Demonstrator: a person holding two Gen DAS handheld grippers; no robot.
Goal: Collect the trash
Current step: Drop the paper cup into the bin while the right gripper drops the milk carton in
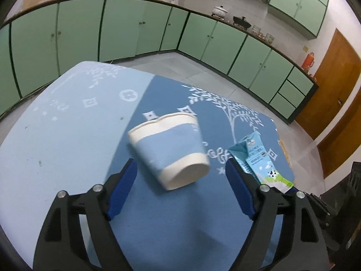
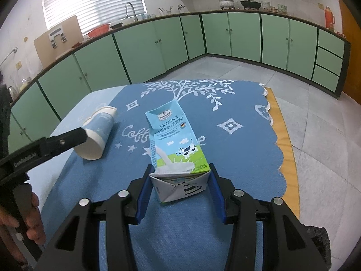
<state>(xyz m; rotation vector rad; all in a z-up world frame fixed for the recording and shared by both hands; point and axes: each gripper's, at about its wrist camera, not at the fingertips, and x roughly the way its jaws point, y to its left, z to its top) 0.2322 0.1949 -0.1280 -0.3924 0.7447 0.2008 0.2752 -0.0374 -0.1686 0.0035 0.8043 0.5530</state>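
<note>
- Right wrist view: milk carton [image 2: 174, 144] lies flat mid-table, its base between the right tool's [image 2: 180, 185] spread pads, seemingly unclamped.
- Paper cup [image 1: 170, 152] lies tipped toward the table's left edge, ahead of the wide-open left tool [image 1: 180, 180].
- Grasping step underway; next, squeeze both.

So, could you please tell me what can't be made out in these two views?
- Paper cup: its inside is hidden in both views, since it lies on its side with its base toward the cameras; the left view also blurs it.
- Milk carton: in the left view the left gripper's right finger covers part of it.
- Where the trash goes: no bin shows in either view.
- Right gripper: contact between the pads and the carton cannot be judged.
</note>
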